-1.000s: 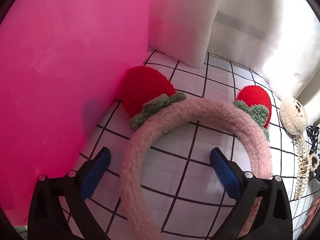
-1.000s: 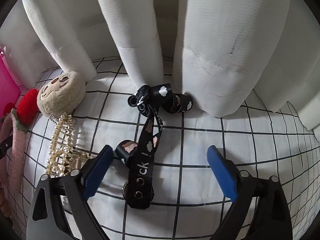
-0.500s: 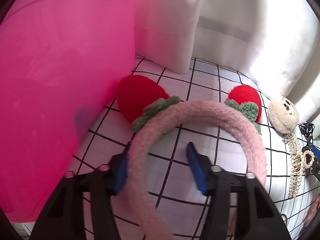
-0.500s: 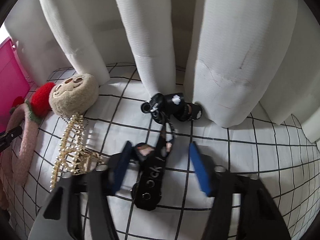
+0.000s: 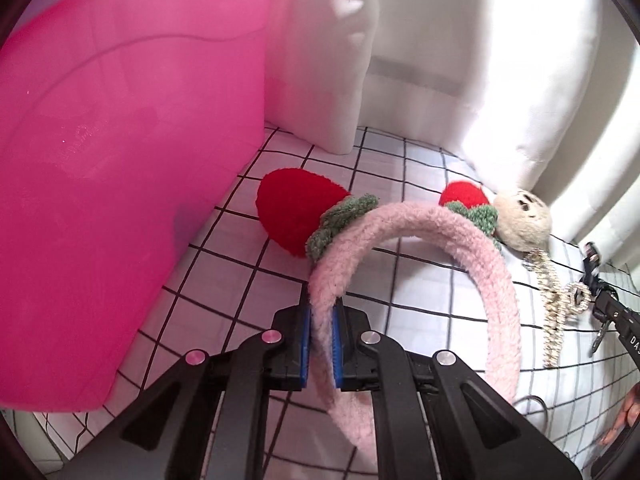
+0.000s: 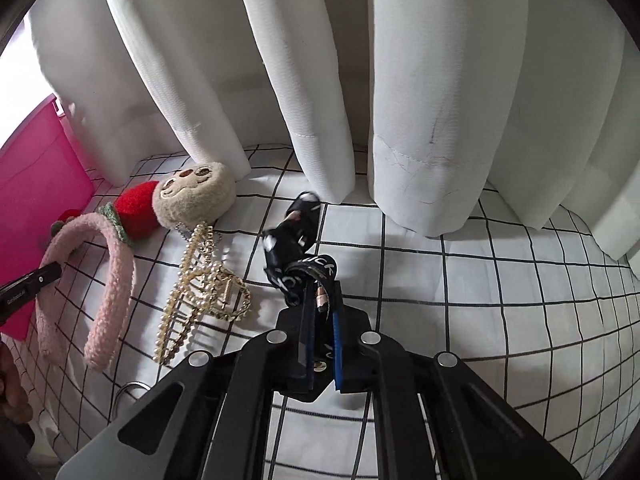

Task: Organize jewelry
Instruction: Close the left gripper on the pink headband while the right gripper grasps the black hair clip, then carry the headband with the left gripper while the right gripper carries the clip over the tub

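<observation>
My left gripper (image 5: 321, 312) is shut on the left side of a fuzzy pink headband (image 5: 460, 236) with two red strawberry ears (image 5: 296, 210); the headband (image 6: 116, 264) is tilted up off the checked cloth. My right gripper (image 6: 320, 312) is shut on a black printed strap (image 6: 300, 256) and holds it bunched above the cloth. A pearl and gold hair claw (image 6: 196, 276) lies between the two, with a beige plush face charm (image 6: 196, 194) at its far end. The claw also shows in the left wrist view (image 5: 554, 300).
A translucent pink bin (image 5: 104, 184) stands close on the left of the headband. White curtains (image 6: 400, 100) hang along the back edge of the black-and-white checked cloth (image 6: 500, 280). A metal ring (image 6: 130, 390) lies near the front.
Both grippers went from open to shut: the left closed on the headband's left side and lifted it, the right closed on the black strap and raised it so it bunched up.
</observation>
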{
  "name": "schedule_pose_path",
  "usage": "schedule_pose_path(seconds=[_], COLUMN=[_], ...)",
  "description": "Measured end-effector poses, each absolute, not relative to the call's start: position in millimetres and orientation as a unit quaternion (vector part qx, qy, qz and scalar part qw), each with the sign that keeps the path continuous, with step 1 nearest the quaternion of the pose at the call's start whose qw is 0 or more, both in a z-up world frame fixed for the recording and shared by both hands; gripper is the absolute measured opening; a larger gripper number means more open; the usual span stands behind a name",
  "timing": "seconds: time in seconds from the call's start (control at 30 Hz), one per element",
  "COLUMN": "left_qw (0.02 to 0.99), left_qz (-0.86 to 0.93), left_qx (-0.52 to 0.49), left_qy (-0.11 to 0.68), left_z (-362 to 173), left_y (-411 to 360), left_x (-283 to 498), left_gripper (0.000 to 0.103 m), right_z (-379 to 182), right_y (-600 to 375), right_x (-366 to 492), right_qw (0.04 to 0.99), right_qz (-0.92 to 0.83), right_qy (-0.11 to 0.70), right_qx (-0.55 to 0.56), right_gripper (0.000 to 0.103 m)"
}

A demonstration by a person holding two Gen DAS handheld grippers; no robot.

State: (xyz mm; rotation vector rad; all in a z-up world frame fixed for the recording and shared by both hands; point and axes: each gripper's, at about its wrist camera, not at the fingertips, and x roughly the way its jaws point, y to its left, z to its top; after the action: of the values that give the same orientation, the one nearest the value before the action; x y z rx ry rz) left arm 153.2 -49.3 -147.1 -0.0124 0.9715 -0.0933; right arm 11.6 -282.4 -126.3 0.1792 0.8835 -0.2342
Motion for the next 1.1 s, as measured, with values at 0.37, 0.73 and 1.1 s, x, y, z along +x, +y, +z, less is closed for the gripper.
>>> schedule_pose_path(seconds=[0.37, 0.73, 1.1], left_qw=[0.898, 0.923, 0.95], left_qz=[-0.078, -0.096, -0.059], left_qx=[-0.009, -0.015, -0.03], left_qy=[0.433, 0.372, 0.306], left_z=[-97, -22, 55], left_y=[-49, -46, 4], left_x=[106, 76, 61], left_gripper=[0.009, 0.009, 0.009], right_z=[-91, -34, 32], right_y=[-269, -249, -191], right_x=[-38, -54, -34], right_qw=[0.905, 0.929, 0.957], right_qz=[-0.106, -0.083, -0.008], right_qy=[0.401, 0.351, 0.287], right_qx=[0.095, 0.085, 0.05], right_gripper=[0.007, 0.007, 0.007])
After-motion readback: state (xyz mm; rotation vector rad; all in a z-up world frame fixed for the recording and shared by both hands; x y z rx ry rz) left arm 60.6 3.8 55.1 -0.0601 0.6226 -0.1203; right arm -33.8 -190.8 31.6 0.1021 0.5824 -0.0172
